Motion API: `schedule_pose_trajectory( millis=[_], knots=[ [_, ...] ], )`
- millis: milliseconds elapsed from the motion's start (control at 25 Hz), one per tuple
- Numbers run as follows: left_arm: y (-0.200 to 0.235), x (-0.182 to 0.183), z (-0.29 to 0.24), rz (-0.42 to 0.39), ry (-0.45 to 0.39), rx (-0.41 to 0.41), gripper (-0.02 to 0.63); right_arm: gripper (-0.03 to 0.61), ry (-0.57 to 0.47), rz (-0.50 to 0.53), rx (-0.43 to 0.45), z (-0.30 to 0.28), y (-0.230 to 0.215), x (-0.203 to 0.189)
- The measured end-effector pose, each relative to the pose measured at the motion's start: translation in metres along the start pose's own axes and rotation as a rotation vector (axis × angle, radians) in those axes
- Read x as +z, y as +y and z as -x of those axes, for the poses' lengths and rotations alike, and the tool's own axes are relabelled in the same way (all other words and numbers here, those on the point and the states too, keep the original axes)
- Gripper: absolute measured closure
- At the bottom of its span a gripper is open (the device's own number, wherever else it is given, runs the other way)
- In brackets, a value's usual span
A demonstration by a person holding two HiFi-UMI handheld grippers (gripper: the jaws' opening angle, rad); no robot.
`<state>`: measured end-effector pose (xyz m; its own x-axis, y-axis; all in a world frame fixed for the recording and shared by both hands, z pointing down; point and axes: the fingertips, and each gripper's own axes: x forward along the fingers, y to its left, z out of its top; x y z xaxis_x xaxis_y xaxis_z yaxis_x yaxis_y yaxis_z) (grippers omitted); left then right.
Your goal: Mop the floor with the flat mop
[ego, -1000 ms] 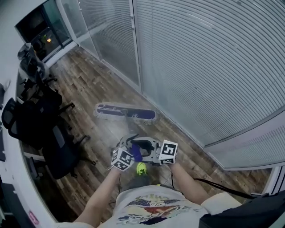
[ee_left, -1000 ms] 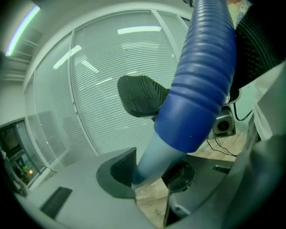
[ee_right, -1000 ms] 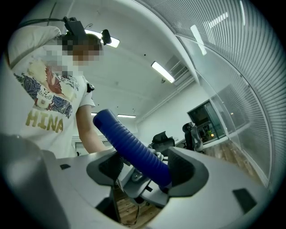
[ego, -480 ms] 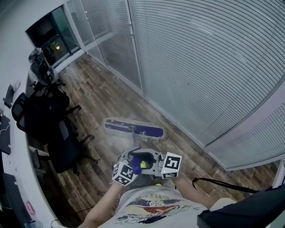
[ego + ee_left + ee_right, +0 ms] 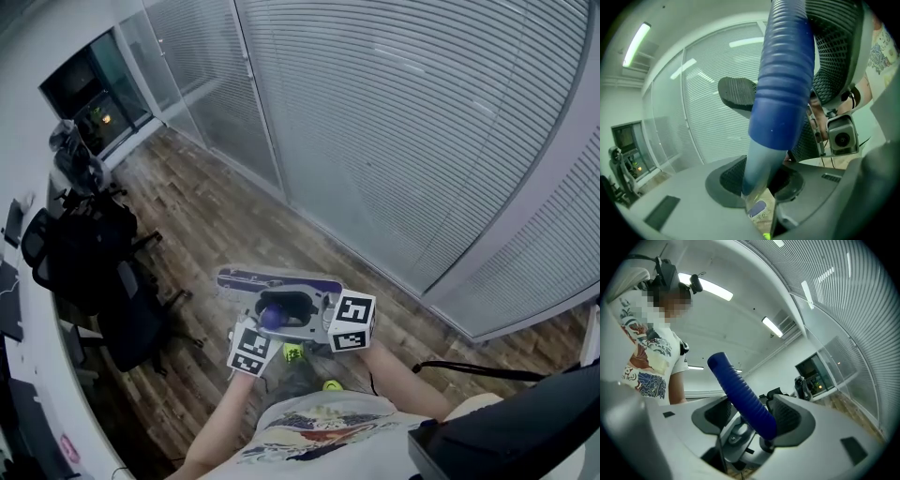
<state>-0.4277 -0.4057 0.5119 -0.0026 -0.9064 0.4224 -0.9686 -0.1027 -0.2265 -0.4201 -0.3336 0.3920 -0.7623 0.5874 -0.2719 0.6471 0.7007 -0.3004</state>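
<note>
The flat mop's purple-and-grey head (image 5: pixel 279 278) lies on the wooden floor (image 5: pixel 206 216) just ahead of my feet. Its blue ribbed handle grip (image 5: pixel 272 317) rises between both grippers. In the left gripper view the grip (image 5: pixel 783 84) fills the middle, and the pale pole below it runs down between the jaws of my left gripper (image 5: pixel 761 187), which are closing on it. My left gripper (image 5: pixel 267 330) sits below my right gripper (image 5: pixel 305 314). In the right gripper view my right gripper (image 5: pixel 750 420) is shut on the blue grip (image 5: pixel 743 397).
Black office chairs (image 5: pixel 112 281) crowd the left beside a white desk edge (image 5: pixel 37 375). A glass wall with blinds (image 5: pixel 394 141) runs along the right. A black cable (image 5: pixel 487 370) lies on the floor at right. My yellow-green shoes (image 5: pixel 293 352) show under the grippers.
The mop head has been drawn back across the floor toward my feet. Both grippers have risen with the handle and stay together on it.
</note>
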Motion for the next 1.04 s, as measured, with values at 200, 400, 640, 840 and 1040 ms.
schedule_pose_trajectory(
  millis=[200,400,640,840,1040],
  knots=[
    [0.006,0.0,0.002,0.012,-0.002,0.022,0.526,0.307,0.002,0.037,-0.007,-0.004,-0.001,-0.003],
    [0.019,0.001,0.004,0.017,-0.02,0.042,0.526,0.307,0.024,0.041,0.014,-0.014,-0.007,-0.008],
    [0.054,0.008,0.009,0.02,-0.062,0.075,0.526,0.317,0.031,0.061,0.036,-0.04,-0.025,0.005],
    [0.085,0.017,0.002,-0.008,-0.096,0.034,0.528,0.34,0.048,0.118,0.034,-0.056,-0.053,0.016],
    [0.139,0.024,0.003,-0.004,-0.129,0.008,0.529,0.357,0.04,0.137,0.02,-0.094,-0.092,0.035]
  ],
)
